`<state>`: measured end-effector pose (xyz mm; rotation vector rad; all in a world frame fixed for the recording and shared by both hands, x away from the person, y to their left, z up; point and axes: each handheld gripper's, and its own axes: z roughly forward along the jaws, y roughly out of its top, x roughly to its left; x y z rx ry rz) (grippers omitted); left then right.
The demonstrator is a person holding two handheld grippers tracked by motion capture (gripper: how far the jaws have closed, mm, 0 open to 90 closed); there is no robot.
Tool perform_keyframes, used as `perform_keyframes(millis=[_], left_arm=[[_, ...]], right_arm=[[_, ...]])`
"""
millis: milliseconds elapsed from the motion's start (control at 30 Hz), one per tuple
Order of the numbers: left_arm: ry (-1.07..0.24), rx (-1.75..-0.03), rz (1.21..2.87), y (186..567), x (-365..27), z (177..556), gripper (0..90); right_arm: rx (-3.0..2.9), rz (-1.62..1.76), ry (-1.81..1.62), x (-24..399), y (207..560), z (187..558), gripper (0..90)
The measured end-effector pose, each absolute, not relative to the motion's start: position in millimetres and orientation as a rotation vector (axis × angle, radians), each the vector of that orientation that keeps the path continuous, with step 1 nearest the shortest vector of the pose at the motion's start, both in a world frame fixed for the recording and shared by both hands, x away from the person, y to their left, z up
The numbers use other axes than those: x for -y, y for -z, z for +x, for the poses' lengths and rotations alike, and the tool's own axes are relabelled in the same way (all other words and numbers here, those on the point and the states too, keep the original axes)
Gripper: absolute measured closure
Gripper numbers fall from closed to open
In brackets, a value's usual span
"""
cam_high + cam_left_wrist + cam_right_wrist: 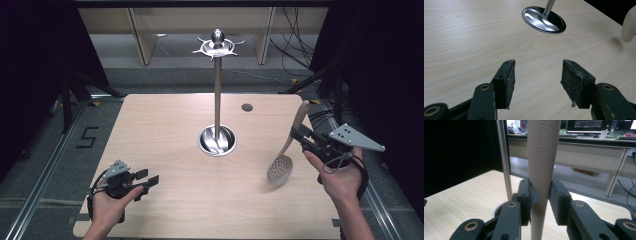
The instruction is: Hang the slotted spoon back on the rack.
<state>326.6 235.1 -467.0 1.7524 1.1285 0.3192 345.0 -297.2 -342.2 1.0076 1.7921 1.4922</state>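
desk [170, 130]: pale wood grain, smooth, matt
stand [217, 95]: polished metal pole and glossy mirror-like base, centre of frame
skimmer [285, 150]: matt beige plastic, embossed lettering on handle
claw [537, 80] pads: black, rough, frayed edges

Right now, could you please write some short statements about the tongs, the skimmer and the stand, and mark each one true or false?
1. The right tongs are shut on the skimmer handle. True.
2. The left tongs hold a spoon. False: they are open and hold nothing, above the table.
3. The skimmer hangs on the stand. False: it is held to the right of the stand, apart from it.
4. The skimmer's perforated head points down toward the table. True.
5. The stand rises from a round metal base. True.
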Motion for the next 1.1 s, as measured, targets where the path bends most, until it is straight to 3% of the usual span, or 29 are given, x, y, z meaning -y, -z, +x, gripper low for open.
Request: perform_keyframes(millis=[1100], left_arm=[[-0.32, -1.126, 1.751, 465.9, -235.4, 325.7, 43.9]], right_arm=[[-1.822, 0.957, -1.516, 270.4, 325.6, 361.6, 72.2]])
